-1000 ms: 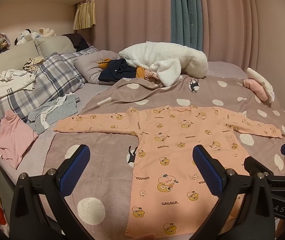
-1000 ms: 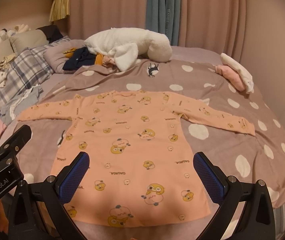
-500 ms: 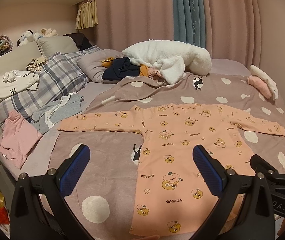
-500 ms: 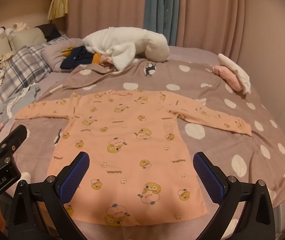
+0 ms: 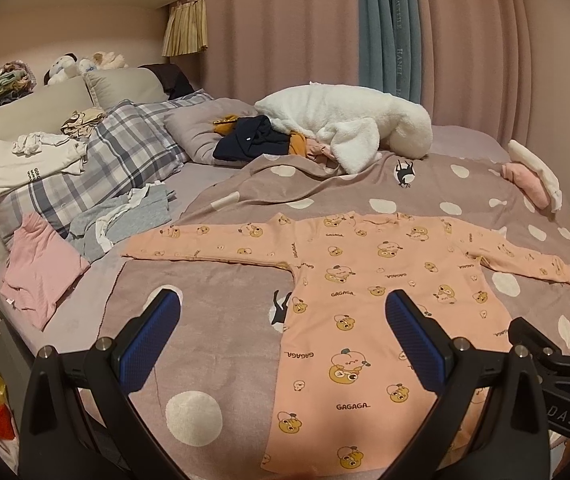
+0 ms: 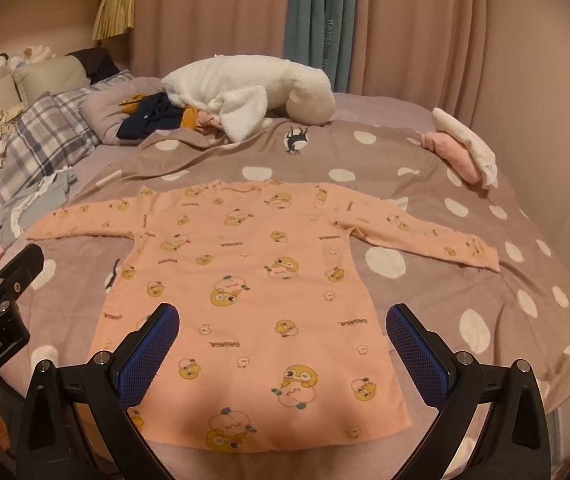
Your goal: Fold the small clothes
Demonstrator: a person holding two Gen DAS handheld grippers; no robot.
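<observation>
Both views have pulled back and up over the last second, so the peach shirt (image 6: 253,300) sits smaller and farther off, more of the bed showing around it. Nearest us, the right tongs (image 6: 283,344) hang spread wide above the hem, pinching nothing; the left tongs (image 5: 283,340) are spread just as wide, off the shirt's left edge, over bare dotted blanket (image 5: 213,320) at about 7 o'clock from the garment's middle.

Shirt lies flat, hem toward us, collar away at 12 o'clock, both sleeves straight out at 9 and 3 o'clock. Nicely smoothed, so the first fold looks like the step now.

To do it well, I'd say take one sleeve first: pinch at the cuff (image 6: 485,258) and near the shoulder seam, and carry it across the chest so the side edge lands straight. Thin knit like this will drag and wrinkle if lifted from a single point, so come down low and grip the shirt only, not the blanket beneath.

Farther back, the white fleece (image 6: 253,88), navy heap (image 6: 153,120) and plaid pillow (image 5: 97,168) stay well apart from the work.
</observation>
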